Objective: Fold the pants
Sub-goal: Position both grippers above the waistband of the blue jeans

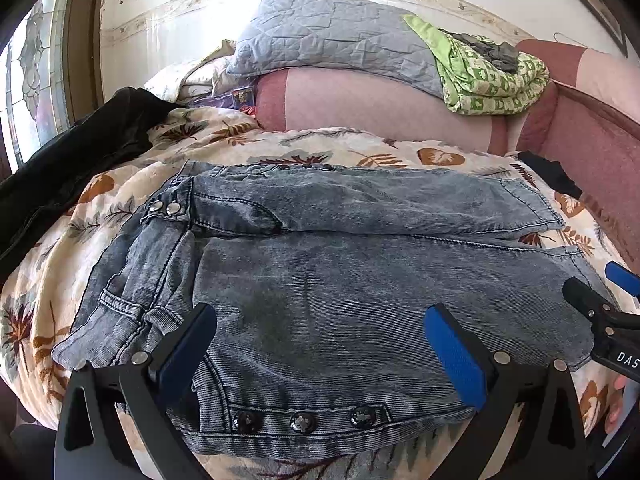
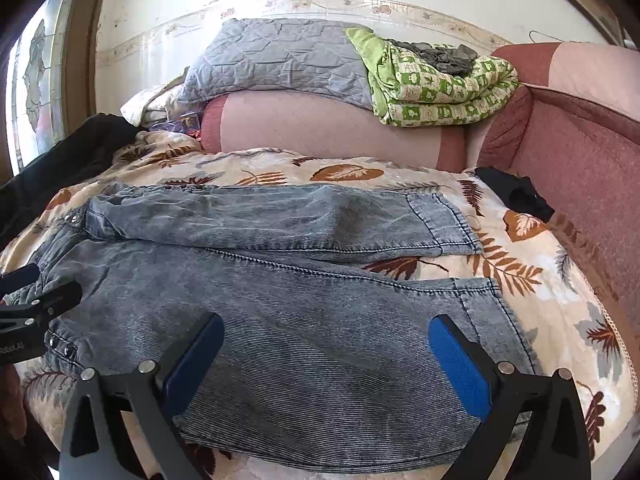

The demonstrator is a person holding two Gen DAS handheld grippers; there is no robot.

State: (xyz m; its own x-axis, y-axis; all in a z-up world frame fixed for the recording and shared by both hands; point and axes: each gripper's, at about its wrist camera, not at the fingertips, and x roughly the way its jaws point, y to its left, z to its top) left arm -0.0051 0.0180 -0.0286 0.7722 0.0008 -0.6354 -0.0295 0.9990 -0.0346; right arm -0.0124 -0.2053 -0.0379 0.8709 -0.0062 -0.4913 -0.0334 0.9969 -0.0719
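Grey-blue denim pants (image 1: 340, 264) lie spread flat on a leaf-print bedspread (image 1: 280, 148), waist to the left, both legs pointing right. My left gripper (image 1: 320, 344) is open and empty, hovering over the near waist edge with its dark buttons (image 1: 304, 422). My right gripper (image 2: 326, 356) is open and empty over the near leg of the pants (image 2: 320, 312), close to its hem (image 2: 496, 320). The right gripper also shows at the right edge of the left wrist view (image 1: 600, 312).
A black garment (image 1: 80, 160) lies at the left of the bed. A grey quilted pillow (image 1: 332, 36) and a green patterned blanket (image 1: 492, 76) rest on a pink bolster (image 1: 380, 108) at the back. A red headboard (image 2: 580, 160) and a black cloth (image 2: 516, 196) are at the right.
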